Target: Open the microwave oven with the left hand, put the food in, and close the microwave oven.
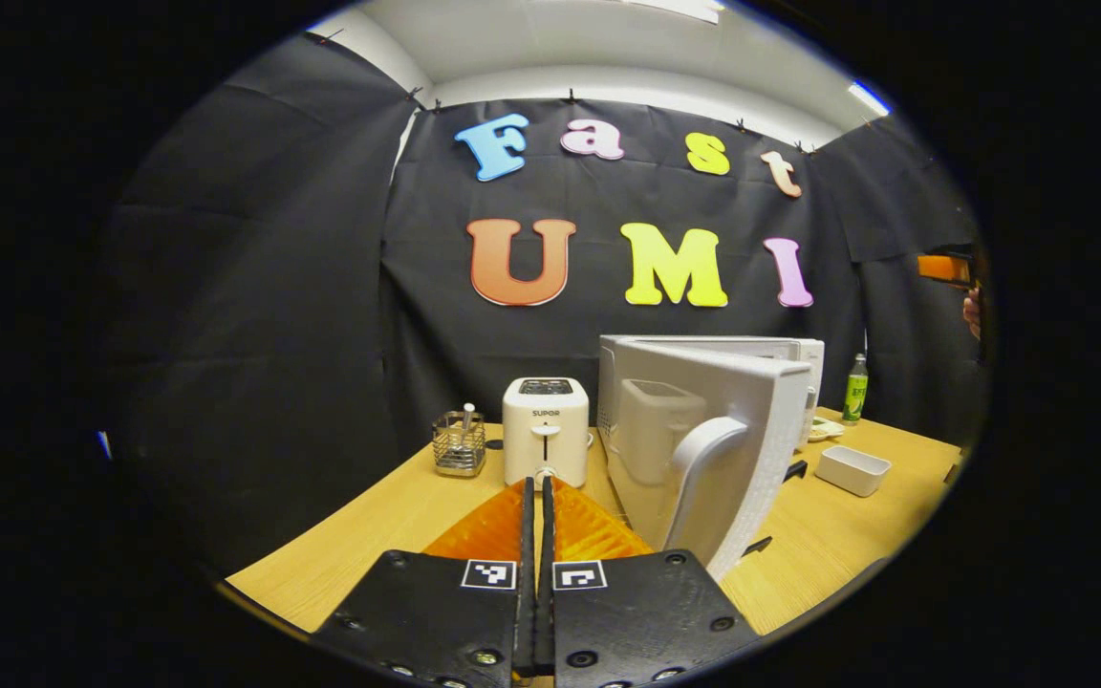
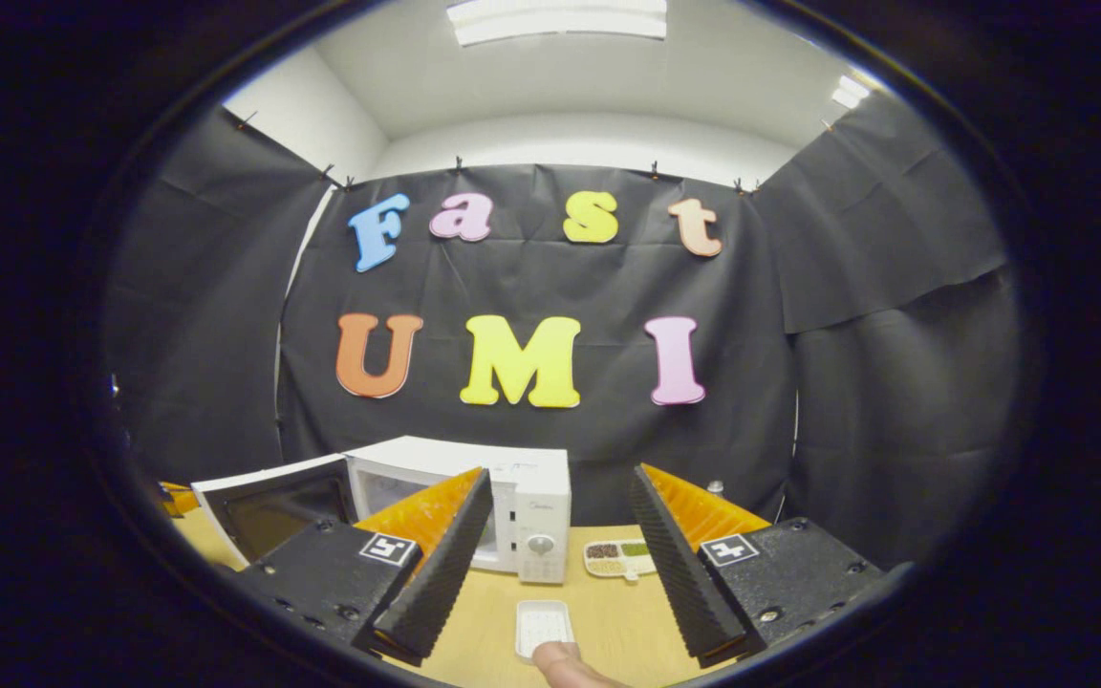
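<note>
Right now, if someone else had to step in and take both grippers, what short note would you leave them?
Left gripper: shut, holding nothing, just short of the open white microwave door.
Right gripper: open, empty, above the wooden table.
White microwave oven: at the back of the table, door swung open.
Small white rectangular tray: on the table before the oven, beside a divided snack dish; which holds the food I cannot tell.
Done: door open.
Left: put the food in, close the door.

Toaster, wire holder, green bottle on wooden table.
</note>
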`<state>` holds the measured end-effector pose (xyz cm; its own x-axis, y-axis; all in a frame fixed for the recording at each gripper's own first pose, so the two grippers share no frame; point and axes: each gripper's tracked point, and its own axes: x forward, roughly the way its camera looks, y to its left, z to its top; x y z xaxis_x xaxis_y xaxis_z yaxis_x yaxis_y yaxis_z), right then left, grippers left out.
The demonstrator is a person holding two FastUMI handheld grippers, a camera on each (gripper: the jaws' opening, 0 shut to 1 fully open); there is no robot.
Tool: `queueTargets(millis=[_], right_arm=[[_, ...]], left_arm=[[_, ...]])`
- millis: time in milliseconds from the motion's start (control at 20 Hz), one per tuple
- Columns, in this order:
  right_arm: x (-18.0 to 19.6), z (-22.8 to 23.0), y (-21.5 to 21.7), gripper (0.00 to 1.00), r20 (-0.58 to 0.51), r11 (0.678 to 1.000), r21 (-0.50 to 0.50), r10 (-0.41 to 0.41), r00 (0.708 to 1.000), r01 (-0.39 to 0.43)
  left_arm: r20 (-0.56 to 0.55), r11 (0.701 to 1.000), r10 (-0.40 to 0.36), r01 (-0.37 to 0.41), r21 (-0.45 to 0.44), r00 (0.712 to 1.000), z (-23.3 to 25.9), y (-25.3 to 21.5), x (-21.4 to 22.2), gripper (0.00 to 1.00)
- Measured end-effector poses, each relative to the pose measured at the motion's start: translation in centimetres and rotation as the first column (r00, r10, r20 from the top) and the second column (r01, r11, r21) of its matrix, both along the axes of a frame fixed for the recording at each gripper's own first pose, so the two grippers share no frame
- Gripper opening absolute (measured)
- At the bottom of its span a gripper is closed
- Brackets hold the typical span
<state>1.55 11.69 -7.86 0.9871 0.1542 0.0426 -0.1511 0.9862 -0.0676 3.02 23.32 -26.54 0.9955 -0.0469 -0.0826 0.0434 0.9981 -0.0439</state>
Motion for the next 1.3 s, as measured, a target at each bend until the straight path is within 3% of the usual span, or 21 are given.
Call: queueTargets(millis=[150,300,500,700,750,850,900,1000,1050,1300], right_arm=[[0.0,0.2,-1.2,0.93,0.003,1.0,-0.001,0.014,1.0,-0.014],[0.3,0.2,-2.6,0.93,0.002,1.0,-0.002,0.023,1.0,-0.023],[1.1,0.1,-4.4,0.93,0.002,0.999,0.015,0.031,1.0,-0.031],[2.1,-0.5,-6.1,0.88,-0.009,0.999,0.018,0.034,0.999,-0.033],[2.4,-0.5,-6.4,0.93,-0.011,0.999,0.02,0.038,0.999,-0.038],[2.5,-0.5,-7.0,0.93,-0.008,0.999,0.026,0.041,0.999,-0.041],[2.5,-0.5,-7.4,0.88,-0.005,0.999,0.026,0.041,0.999,-0.041],[2.5,-0.4,-8.0,0.93,0.002,0.999,0.024,0.038,0.999,-0.038],[2.4,-0.5,-8.2,0.88,0.003,0.999,0.023,0.036,0.999,-0.036],[2.3,-1.4,-9.8,0.88,-0.007,0.999,0.036,0.027,1.0,-0.026]], left_arm=[[-0.015,0.998,-0.061,0.06,-0.034,0.998,-0.8,-2.8,1.2,0.0],[0.007,0.997,-0.079,0.079,-0.013,0.997,-0.4,-4.4,1.3,0.0],[0.027,0.982,-0.18,0.181,-0.044,0.983,0.5,-8.7,1.1,0.0],[0.047,0.93,-0.358,0.361,-0.068,0.932,1.0,-14.8,0.9,0.0],[0.038,0.923,-0.378,0.38,-0.062,0.925,0.8,-15.7,1.4,0.0],[0.025,0.908,-0.414,0.415,-0.052,0.91,0.8,-17.8,2.3,0.0],[0.017,0.897,-0.439,0.439,-0.039,0.898,0.7,-19.1,2.6,0.0],[0.013,0.879,-0.477,0.477,-0.009,0.879,0.8,-21.5,3.6,0.0],[0.005,0.871,-0.491,0.491,-0.006,0.871,0.6,-22.5,4.2,0.0],[0.02,0.849,-0.528,0.529,-0.008,0.849,1.5,-27.1,7.3,0.0]])
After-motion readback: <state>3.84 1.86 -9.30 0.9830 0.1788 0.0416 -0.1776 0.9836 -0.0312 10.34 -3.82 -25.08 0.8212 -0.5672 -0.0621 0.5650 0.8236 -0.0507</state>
